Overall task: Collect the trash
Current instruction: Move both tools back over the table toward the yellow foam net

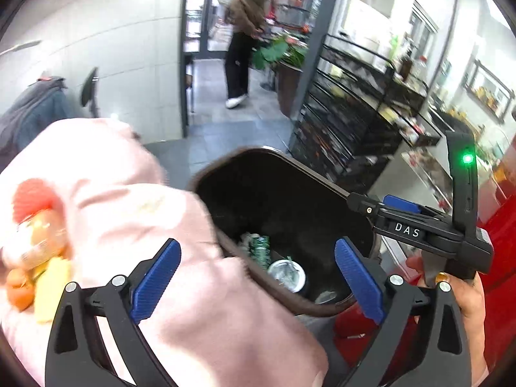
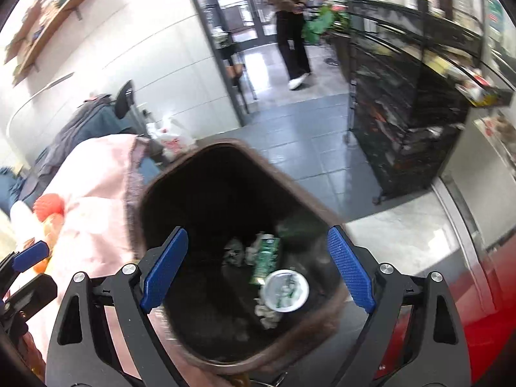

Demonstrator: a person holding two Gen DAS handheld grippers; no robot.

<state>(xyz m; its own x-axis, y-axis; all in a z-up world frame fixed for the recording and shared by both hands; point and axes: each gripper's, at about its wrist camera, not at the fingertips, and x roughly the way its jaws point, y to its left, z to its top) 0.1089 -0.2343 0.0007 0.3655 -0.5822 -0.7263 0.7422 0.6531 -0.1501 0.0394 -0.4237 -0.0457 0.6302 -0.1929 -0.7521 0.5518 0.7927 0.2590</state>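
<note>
Blue pads on both tools stand wide apart with nothing between them, so neither left tool (image 1: 258, 280) nor right tool (image 2: 258, 267) has hold of anything.

Right under both sits the bin (image 2: 193, 348), dark inside with a brown rim, mouth facing up. At the bottom there's a green can (image 2: 266, 256) lying on its side, long axis running roughly away from the tools, and a round white lid or cup (image 2: 285, 290) touching its near end. Some crumpled bits beside them, too blurry to name.

So collected trash lies straight below and ahead of the right tool, which looks more squarely centred over the mouth. The left one hangs over the bin's near edge.

Off to the left, a pink cloth (image 1: 129, 200) butts up against the bin, with orange and yellow stuff (image 1: 35, 258) on it. Could be more trash, but it's smeared and cut off by the frame edge, can't tell. If so, the left tool is nearer.

Further off: grey floor tiles (image 2: 290, 135), black rack (image 2: 403, 129), a person (image 1: 245, 32) near the door.
</note>
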